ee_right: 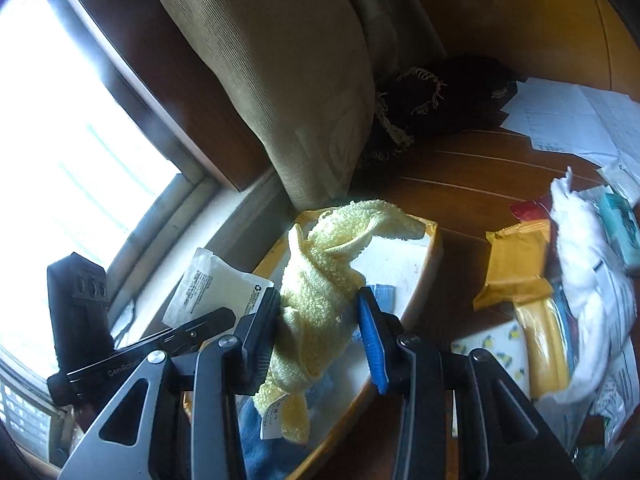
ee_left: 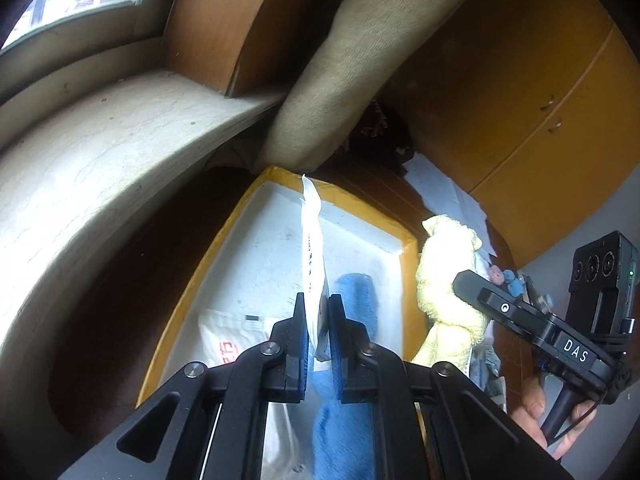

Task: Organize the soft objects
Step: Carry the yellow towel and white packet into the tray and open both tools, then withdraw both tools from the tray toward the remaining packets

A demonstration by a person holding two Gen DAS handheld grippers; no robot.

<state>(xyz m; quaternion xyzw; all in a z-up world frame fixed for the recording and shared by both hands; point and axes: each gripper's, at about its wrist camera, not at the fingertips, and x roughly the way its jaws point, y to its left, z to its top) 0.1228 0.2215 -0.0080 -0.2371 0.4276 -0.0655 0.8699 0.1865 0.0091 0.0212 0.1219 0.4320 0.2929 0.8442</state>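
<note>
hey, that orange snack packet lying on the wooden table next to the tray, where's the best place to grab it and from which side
Probably across its short width near the middle, coming straight down from above. The orange snack packet lies flat on the wooden table, long and narrow, so its two long edges suit the jaws. Its right side crowds against the white cloth; the tray side is freer. Both grippers are occupied now.

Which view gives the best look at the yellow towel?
The right wrist view: the yellow towel fills the centre, clamped in the right gripper above the tray. The left wrist view shows it small at the right edge, partly hidden.
</note>
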